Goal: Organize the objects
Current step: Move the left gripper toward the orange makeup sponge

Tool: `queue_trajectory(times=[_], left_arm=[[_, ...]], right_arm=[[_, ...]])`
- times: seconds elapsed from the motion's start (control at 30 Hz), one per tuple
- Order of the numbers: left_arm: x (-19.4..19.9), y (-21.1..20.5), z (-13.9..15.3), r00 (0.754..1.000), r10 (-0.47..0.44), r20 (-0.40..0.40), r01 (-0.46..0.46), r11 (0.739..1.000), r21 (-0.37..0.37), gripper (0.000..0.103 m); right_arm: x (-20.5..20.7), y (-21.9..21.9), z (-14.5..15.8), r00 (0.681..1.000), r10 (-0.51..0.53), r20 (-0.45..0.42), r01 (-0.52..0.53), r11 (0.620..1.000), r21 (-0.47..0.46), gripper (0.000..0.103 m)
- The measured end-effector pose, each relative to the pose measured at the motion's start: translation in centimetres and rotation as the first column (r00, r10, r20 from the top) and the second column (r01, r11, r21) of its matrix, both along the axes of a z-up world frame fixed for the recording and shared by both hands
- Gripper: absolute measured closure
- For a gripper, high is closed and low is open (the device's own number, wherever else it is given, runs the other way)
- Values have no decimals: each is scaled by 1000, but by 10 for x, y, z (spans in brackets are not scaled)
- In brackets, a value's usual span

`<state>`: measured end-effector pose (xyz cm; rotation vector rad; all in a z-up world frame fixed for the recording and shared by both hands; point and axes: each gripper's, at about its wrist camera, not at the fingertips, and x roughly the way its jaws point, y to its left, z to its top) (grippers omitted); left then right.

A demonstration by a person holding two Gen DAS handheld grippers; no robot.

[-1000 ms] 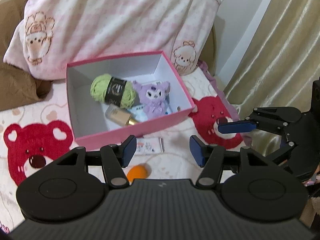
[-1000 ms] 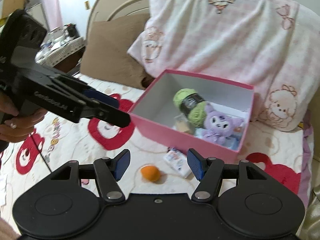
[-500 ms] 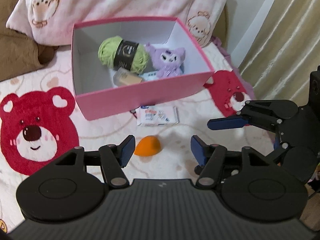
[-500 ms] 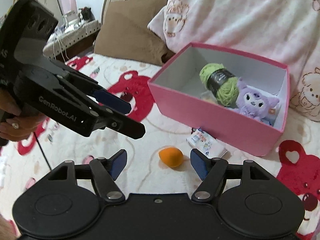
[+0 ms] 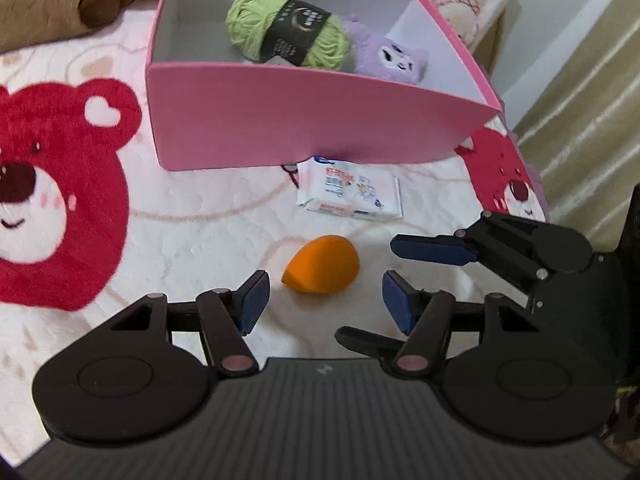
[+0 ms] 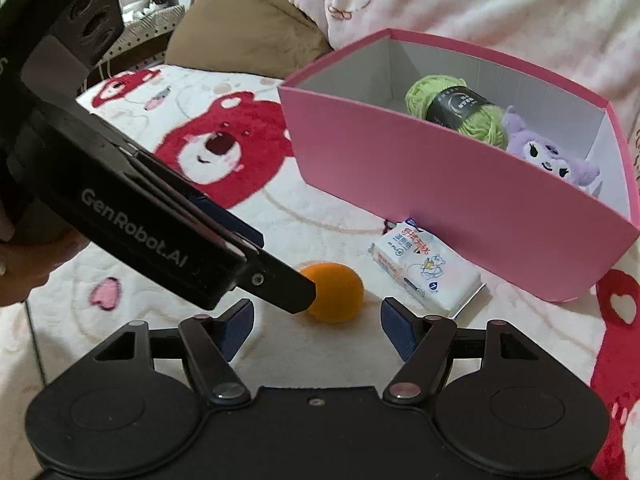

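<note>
Left wrist view: orange sponge point(image 5: 321, 263) on bear blanket point(image 5: 180, 216), in front of pink box point(image 5: 320, 120), just ahead of left gripper point(image 5: 322, 300), jaws wide apart, nothing held. Teardrop shape clear here: long axis diagonal, pointed tip toward gripper's left finger, fat end toward tissue pack point(image 5: 349, 191). Right gripper point(image 5: 404, 286) enters from the right, fingers spread, empty.

Right wrist view: left gripper's finger covers sponge's point(image 6: 338, 297) left part, so it reads as a ball, tip not visible. Box w/ green yarn point(image 6: 454, 112) + purple plush point(image 6: 550, 154) inside; pack lies against box front wall. Right gripper point(image 6: 316, 330) open.
</note>
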<state>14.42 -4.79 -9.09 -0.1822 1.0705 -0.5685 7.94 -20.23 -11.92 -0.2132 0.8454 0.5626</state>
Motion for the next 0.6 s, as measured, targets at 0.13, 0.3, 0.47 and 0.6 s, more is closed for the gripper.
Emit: queue_trajectory(times=[0.13,0.3,0.47,0.6], left_arm=[[5,2,-13,1000,10,-11,-11,999,-47,43],[10,0,-24,999,22,-41,-25,996,-80,43],[12,-6,-28,998,28,-50,-31,998,-61,60],[10,-6,-24,998,32,-45,-35,997,-69,63]], right_arm=[[6,0,-13,1000,-19,-1,19,1000,12,29],[11,3,-27,1000,-26,3,26,999,20,31],[12,5,-34,998,-61,4,61,998,10,56],[7,3,-30,997,-70,15,69,997,14,57]])
